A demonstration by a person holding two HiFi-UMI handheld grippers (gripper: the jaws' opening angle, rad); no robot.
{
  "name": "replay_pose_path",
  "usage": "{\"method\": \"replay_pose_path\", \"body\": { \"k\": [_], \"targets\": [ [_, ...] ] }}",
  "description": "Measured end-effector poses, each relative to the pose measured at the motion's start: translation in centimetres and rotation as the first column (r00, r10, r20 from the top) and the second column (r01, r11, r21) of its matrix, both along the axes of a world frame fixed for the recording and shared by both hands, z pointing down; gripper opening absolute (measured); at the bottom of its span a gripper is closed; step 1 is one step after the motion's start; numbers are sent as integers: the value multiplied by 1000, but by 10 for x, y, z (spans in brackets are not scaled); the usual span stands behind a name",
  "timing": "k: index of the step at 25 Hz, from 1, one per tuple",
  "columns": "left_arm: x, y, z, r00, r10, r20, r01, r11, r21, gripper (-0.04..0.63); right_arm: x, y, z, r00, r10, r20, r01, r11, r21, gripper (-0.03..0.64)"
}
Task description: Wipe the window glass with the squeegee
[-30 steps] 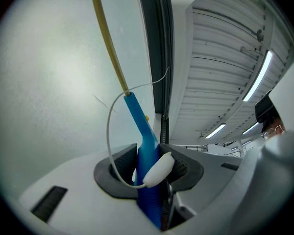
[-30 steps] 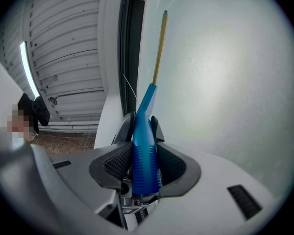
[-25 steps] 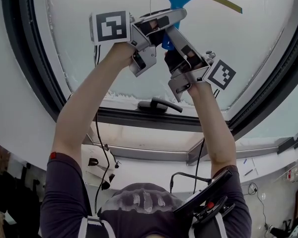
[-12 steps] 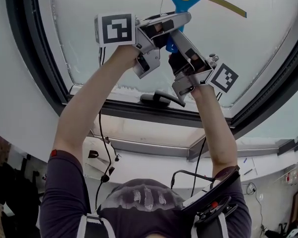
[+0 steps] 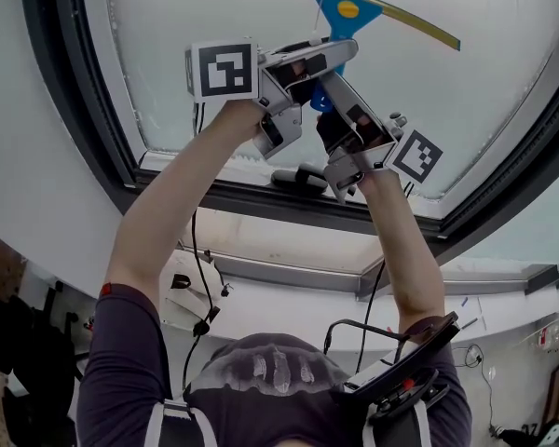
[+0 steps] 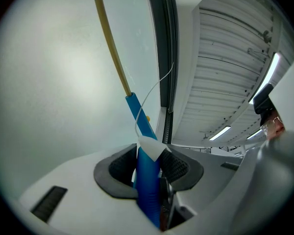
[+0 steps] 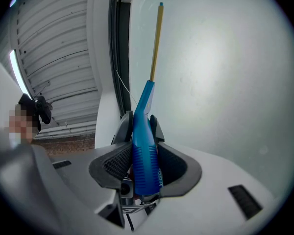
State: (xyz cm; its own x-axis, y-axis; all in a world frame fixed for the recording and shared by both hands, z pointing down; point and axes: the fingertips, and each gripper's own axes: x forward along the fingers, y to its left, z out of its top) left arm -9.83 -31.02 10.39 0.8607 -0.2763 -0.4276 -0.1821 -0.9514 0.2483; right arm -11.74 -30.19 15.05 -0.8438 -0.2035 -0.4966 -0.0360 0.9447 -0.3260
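Jaws of the left gripper (image 6: 148, 163) are clenched on the blue squeegee handle (image 6: 147, 187), with a ribbed pad pressing each side. The right gripper (image 7: 144, 164) grasps the grooved lower part of the same handle in the same way, so both claws share one grip and neither is free. A white tag (image 6: 150, 147) on a thin string (image 6: 154, 89) hangs by the handle just above the left jaws. Further out, the handle widens into the blue head (image 5: 346, 10), which carries the long yellowish blade (image 5: 405, 19). The blade runs slantwise across the upper part of the window glass (image 5: 475, 101) and appears to lie against it. Below the grippers sit the dark window lever (image 5: 300, 178) and the lower frame (image 5: 261, 203); a whitish ragged line runs along the pane's bottom edge. The step reads as one stroke of the blade down the pane. To do it well, both ends of the blade need equal pressure and the handle a constant tilt. The string must stay clear of the rubber edge, and the stroke should end before the grippers meet the lever.
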Motion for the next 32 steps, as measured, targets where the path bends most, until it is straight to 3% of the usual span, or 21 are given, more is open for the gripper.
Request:
{"method": "replay_pose_path", "body": {
  "k": [23, 27, 32],
  "targets": [
    [0, -23, 17, 1000, -9, 9, 10, 993, -117, 146, 3, -15, 13, 1000, 4, 7, -3, 992, -128, 147],
    [4, -25, 20, 999, 35, -29, -39, 983, -178, 146, 3, -19, 18, 1000, -1, 15, 3, 986, -170, 147],
    [2, -24, 48, 999, 23, -22, -27, 978, -205, 146, 1, -15, 43, 1000, -12, 8, 13, 978, -207, 147]
  ]
}}
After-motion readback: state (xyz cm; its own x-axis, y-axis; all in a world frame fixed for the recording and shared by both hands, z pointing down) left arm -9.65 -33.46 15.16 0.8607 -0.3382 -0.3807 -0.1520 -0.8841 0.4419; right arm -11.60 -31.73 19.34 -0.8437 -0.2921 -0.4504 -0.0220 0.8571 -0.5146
